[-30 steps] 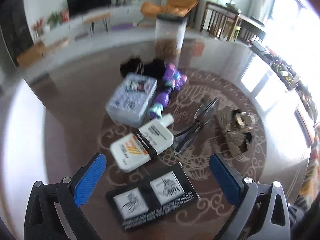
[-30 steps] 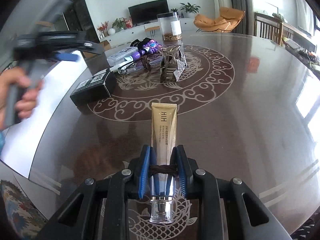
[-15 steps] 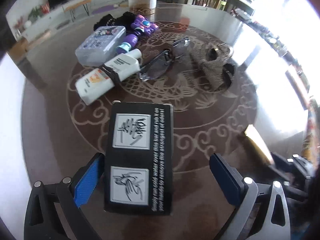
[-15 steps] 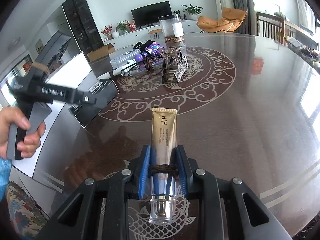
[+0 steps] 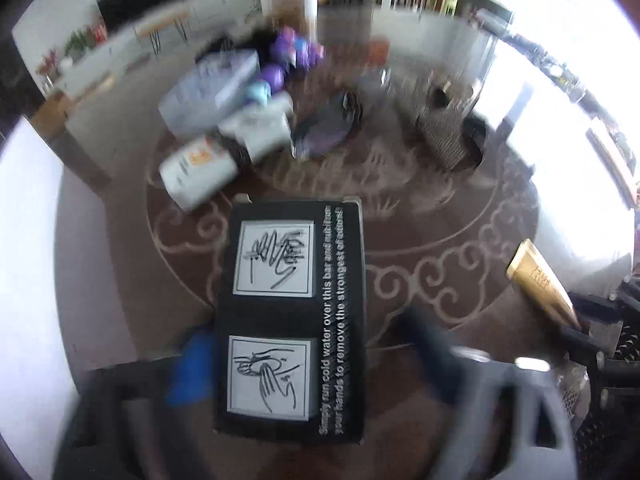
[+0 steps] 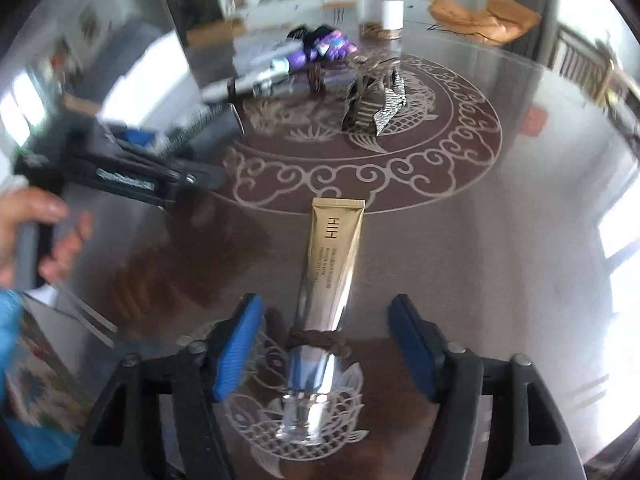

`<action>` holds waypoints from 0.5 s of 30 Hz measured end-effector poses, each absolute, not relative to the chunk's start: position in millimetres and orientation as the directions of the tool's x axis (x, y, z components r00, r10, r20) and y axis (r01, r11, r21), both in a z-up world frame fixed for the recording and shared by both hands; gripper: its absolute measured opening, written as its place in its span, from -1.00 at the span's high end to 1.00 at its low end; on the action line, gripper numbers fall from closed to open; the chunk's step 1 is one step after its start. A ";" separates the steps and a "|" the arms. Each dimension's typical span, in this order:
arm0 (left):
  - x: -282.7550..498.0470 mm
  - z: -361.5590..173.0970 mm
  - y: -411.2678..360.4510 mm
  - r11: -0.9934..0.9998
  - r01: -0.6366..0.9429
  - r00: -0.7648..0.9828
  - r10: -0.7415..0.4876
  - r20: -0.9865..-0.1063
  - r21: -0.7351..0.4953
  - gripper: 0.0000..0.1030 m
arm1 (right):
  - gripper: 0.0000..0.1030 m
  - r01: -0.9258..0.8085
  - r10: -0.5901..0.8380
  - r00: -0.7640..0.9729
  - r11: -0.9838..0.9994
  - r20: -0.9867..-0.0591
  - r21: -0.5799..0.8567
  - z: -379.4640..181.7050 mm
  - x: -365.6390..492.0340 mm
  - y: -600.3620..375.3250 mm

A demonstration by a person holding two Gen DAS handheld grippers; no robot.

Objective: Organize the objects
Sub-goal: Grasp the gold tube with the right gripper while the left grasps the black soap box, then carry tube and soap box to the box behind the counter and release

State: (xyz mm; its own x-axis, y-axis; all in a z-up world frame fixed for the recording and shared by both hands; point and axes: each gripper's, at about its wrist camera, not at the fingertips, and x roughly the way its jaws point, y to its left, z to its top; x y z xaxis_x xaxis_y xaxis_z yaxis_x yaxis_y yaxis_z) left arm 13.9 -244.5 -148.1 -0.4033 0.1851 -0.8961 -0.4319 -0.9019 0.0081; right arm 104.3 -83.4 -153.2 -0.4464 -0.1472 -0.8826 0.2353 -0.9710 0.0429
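While the left gripper (image 5: 304,336) is closing its jaws, I note a black box (image 5: 292,320) lying flat between them on the table (image 6: 520,260), printed face up with two hand drawings and a line of white text. The left blue pad (image 5: 192,368) sits right against the box's left edge. The right finger is blurred, and a strip of tabletop shows between it and the box's right edge, so I do not log a grip.

Right gripper (image 6: 326,308): jaws spread wide. A gold tube (image 6: 332,256) lies on the table between the pads, apart from both, with its silver cap end toward the camera and its flat gold end pointing away. A brown hair tie (image 6: 316,340) is wrapped around the tube near the cap.

In the right wrist view a hand (image 6: 36,232) holds the left gripper's handle at the left edge, over the box.

Farther back on the table, in a loose cluster:
- white bottle (image 5: 208,164) with a dark band around it, lying down, nearest the box
- clear plastic case (image 5: 208,88) behind the bottle
- purple toy (image 5: 288,56), beside the case
- glasses (image 5: 328,128), blurred
- glittery woven item (image 5: 440,132), to the right of the glasses
- tall clear jar (image 6: 380,8), at the far rim
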 end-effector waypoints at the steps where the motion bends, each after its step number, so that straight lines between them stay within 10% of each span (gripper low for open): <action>1: 16.6 -146.0 -246.4 -0.901 -0.434 -0.399 0.203 -0.894 -0.011 -0.12 | 0.49 0.238 -0.136 -0.441 -0.971 -0.887 0.031 -152.4 102.1 -85.2; 15: 126.8 -20.4 -403.3 -0.929 -0.288 -0.660 0.369 -0.655 -0.233 -0.12 | 0.49 0.236 -0.402 -0.533 -0.916 -0.744 0.326 -51.6 106.9 -124.2</action>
